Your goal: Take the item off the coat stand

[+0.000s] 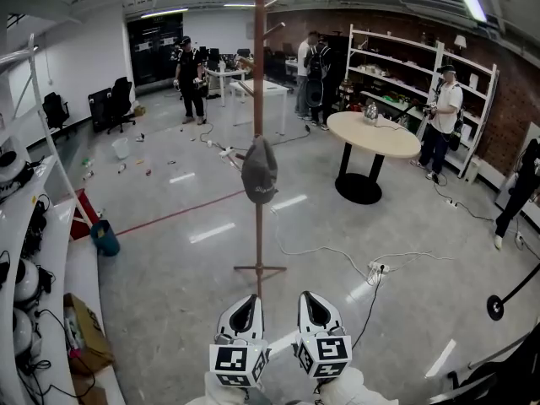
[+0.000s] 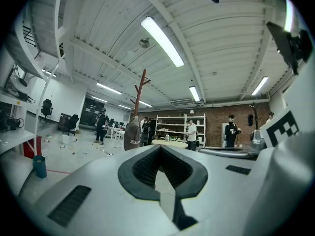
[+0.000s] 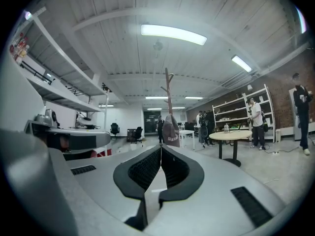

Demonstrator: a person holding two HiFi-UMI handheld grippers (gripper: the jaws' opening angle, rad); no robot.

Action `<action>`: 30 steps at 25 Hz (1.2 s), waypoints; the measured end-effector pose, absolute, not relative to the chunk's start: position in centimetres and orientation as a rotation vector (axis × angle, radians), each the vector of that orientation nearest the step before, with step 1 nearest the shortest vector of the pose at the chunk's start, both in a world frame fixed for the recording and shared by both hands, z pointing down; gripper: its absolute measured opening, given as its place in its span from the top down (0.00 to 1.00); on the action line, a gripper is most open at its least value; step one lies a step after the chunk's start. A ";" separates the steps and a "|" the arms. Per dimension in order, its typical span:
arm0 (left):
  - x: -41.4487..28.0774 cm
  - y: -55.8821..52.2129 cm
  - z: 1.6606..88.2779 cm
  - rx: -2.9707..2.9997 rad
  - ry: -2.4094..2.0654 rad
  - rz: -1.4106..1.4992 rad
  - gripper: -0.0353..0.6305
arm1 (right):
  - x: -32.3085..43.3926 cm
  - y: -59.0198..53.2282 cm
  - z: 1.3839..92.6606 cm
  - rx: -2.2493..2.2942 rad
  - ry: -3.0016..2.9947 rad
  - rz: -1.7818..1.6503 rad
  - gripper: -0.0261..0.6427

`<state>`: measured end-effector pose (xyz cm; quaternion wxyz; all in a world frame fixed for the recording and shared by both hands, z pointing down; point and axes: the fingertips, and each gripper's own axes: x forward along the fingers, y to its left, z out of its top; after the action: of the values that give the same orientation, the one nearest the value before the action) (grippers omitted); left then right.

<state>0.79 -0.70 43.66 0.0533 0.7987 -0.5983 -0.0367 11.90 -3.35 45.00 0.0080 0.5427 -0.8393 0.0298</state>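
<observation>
On the far left there is a long white counter (image 1: 52, 226) with gear piled on it. A brown box (image 1: 84, 332) sits on the floor beside it, and a small blue bin (image 1: 105, 238) stands a bit farther out. A thin red line (image 1: 181, 212) runs across the shiny grey floor from near the bin toward the middle of the room.

In the middle stands the coat stand (image 1: 259, 99), a tall thin brown pole going straight up. A dark grey cap (image 1: 259, 174) hangs on it about halfway up, right against the pole. The cap's long way runs up and down: its narrow end is up by the peg and its wider, rounder end points at the floor. It has white letters low on one side, too small to read. I cannot tell which way its brim faces.

Near the person, well back from the stand, two grippers are held side by side and both point level at the cap. The left gripper (image 1: 247, 300) has its jaws pressed together with nothing between them. The right gripper (image 1: 310, 297) is closed tight the same way, and it is empty too.

To the right a white cable (image 1: 337, 254) lies on the floor. Past it is a round table (image 1: 375, 135) on a black foot, then white shelves (image 1: 405, 66) by a brick wall, where a person (image 1: 440, 116) stands.
</observation>
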 end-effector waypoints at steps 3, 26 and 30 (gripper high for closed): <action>0.9 -2.2 43.5 2.437 -1.811 -0.124 0.96 | 11.7 -4.9 44.7 1.700 -2.620 0.069 0.94; -5.2 -17.0 42.3 2.489 -1.827 -0.105 0.96 | 5.1 -19.3 44.0 1.691 -2.667 0.067 0.95; -6.1 -19.3 42.0 2.519 -1.825 -0.097 0.96 | 3.6 -21.9 43.8 1.687 -2.698 0.081 0.95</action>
<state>-6.05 -19.31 42.00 0.0147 0.8094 -0.5862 -0.0312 3.56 -21.89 43.78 -0.0207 0.5298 -0.8475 0.0254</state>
